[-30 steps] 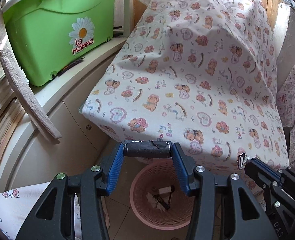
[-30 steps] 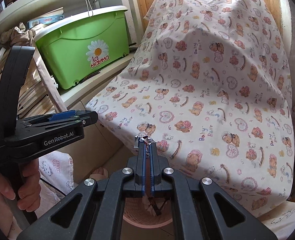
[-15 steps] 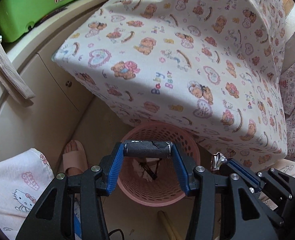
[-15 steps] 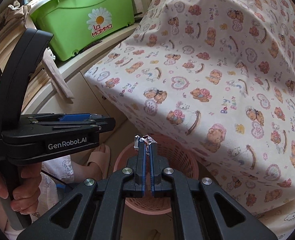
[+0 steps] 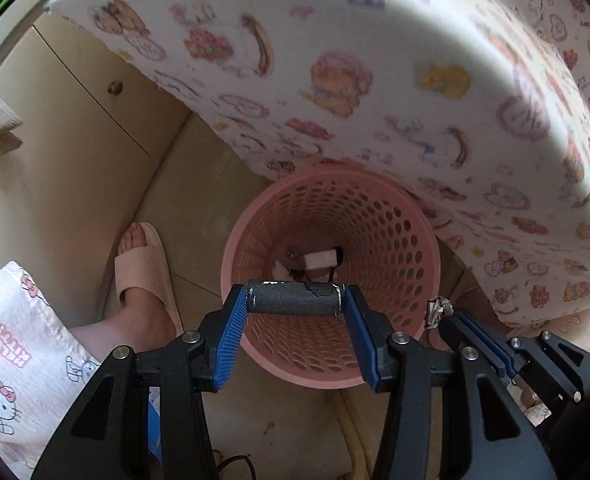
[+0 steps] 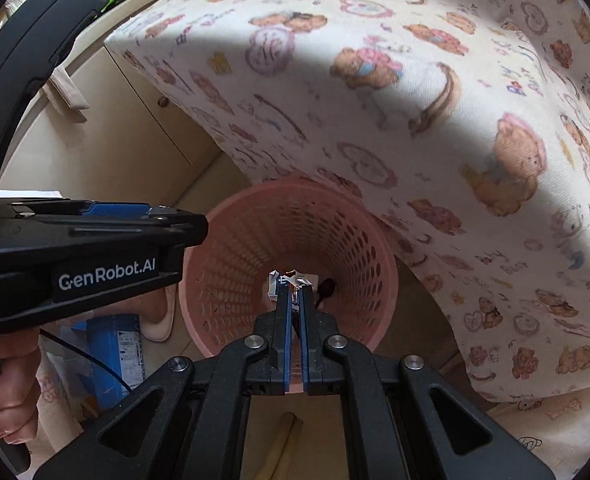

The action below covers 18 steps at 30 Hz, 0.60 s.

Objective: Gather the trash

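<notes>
You lowered both grippers until the basket (image 5: 395, 240), at 12 o'clock, filled both views. Your left gripper (image 5: 294, 300) clenched a dark roll (image 5: 293, 299) over its near rim; your right gripper (image 6: 293, 294) pinched a foil scrap (image 6: 291, 280) above its mouth.

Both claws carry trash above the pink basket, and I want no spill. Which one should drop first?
Probably the left claw: its dark roll hangs inside the pink basket rim. In that view, the right claw and foil wrapper sit beside the rim.

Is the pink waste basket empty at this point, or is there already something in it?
Not empty. The pink basket stands upright and a few scraps, including a pale block, lie at its bottom.
</notes>
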Tool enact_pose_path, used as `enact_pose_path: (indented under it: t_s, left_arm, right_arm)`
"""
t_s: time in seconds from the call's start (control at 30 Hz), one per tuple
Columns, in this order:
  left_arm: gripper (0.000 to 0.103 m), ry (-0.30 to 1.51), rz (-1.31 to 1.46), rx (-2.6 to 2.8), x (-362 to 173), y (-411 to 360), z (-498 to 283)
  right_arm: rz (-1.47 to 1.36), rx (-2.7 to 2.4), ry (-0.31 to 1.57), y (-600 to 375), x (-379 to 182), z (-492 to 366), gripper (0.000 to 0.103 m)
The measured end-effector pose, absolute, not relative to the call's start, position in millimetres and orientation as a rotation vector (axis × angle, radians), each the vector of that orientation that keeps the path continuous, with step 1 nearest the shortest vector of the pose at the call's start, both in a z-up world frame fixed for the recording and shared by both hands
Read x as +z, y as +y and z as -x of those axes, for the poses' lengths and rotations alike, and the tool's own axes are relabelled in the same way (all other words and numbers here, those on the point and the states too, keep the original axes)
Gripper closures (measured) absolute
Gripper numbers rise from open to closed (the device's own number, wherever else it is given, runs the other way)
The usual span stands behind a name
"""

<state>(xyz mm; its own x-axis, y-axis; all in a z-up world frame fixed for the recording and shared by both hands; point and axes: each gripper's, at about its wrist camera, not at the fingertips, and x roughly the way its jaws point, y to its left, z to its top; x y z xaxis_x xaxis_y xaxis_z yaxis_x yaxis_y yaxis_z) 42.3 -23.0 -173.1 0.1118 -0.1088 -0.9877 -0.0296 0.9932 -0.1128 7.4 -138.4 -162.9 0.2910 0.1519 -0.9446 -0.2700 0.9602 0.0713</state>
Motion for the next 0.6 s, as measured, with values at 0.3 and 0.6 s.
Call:
enact_pose_path:
  t_s: [0.3,0.6]
  left_arm:
    - [0.05,1.509,0.086,-0.066,-188,-30,-40]
    - [0.028,1.538,0.069,-0.035,-189,-26,-41]
  right_arm:
    - [0.109,0.277,1.29,-147,-176,-4,0.099]
    - [0.077,0.251,1.329,-155,-180,-6,0.074]
